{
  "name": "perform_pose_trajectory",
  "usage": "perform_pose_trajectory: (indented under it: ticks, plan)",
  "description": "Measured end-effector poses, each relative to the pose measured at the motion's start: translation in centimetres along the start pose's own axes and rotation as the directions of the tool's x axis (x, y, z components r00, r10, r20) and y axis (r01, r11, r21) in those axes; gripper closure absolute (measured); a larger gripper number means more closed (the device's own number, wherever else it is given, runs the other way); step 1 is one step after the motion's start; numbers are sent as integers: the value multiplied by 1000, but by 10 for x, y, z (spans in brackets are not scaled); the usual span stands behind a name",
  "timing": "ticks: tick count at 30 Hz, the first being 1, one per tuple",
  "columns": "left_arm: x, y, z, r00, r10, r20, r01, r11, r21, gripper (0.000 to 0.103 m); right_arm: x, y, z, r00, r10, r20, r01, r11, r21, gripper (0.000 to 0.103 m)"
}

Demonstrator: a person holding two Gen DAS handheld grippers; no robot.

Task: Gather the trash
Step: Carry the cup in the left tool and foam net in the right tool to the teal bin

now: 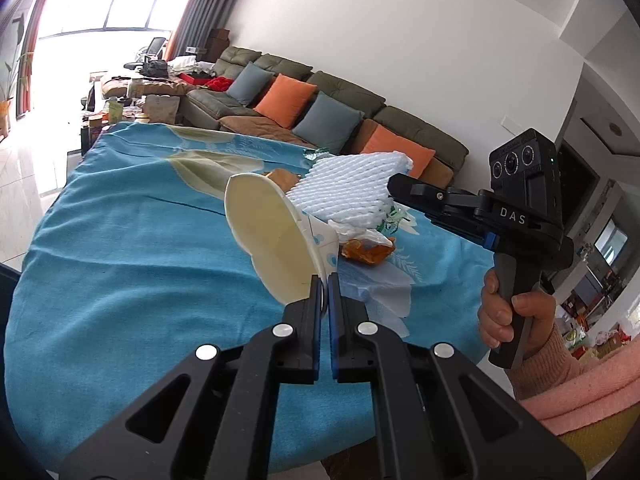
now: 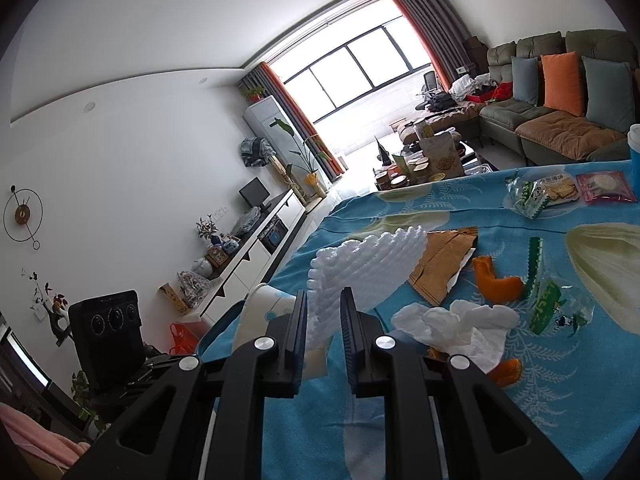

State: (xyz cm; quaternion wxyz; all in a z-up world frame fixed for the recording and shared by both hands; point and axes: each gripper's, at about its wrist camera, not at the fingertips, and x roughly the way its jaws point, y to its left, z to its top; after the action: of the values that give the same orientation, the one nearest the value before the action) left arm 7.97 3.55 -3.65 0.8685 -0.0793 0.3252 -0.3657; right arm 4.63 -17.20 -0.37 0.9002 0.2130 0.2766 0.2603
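Note:
My left gripper (image 1: 325, 282) is shut on the rim of a white paper cup (image 1: 276, 236) with blue dots, which is tipped so its cream inside faces me. The cup (image 2: 260, 312) also shows at the left of the right wrist view. My right gripper (image 2: 323, 300) is shut on a white foam fruit net (image 2: 372, 264). In the left wrist view the foam net (image 1: 344, 192) hangs above the table from the right gripper (image 1: 394, 190). Below it lie a crumpled tissue (image 2: 460, 328), orange peels (image 2: 496, 280) and a brown wrapper (image 2: 444, 264).
The table wears a blue flowered cloth (image 1: 120, 260). Green wrappers (image 2: 548, 304), a cracker packet (image 2: 540, 194) and a pink packet (image 2: 606, 186) lie further right. A person's hand (image 1: 516, 316) in a pink sleeve holds the right gripper's handle. A sofa (image 1: 320, 120) stands behind.

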Motion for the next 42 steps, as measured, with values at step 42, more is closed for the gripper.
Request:
perform_pose_trajectory:
  ticks: [42]
  plan:
    - [-209,159,-66,856,501,127,-418,815,-400,99,200,159,-11,843,358,-402,-424,901,-87,88]
